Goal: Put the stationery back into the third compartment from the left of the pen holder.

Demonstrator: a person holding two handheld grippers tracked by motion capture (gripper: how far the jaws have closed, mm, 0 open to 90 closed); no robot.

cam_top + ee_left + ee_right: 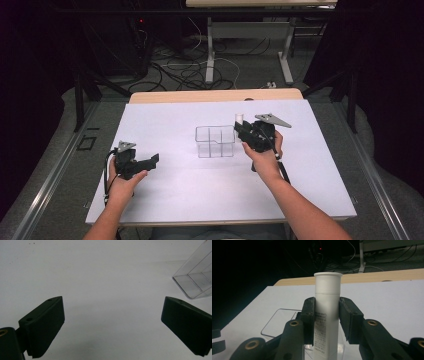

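Observation:
A white plastic tube (327, 312) with small print on its side stands upright between the jaws of my right gripper (327, 315), which is shut on it. From above, the tube's white top (239, 119) pokes out of that gripper (244, 131), just right of a clear divided box (215, 141). The box (284, 322) lies below and behind the tube. My left gripper (150, 161) rests low at the table's front left, its jaws wide apart and open (112, 325) over bare white surface. A corner of the clear box (196, 280) sits at the upper right there.
The white tabletop (175, 190) has a wooden strip (215, 95) along its far edge. Beyond it are dark floor, tangled cables (190, 70) and the legs of another desk (210, 55). Metal rails run along both sides of the table.

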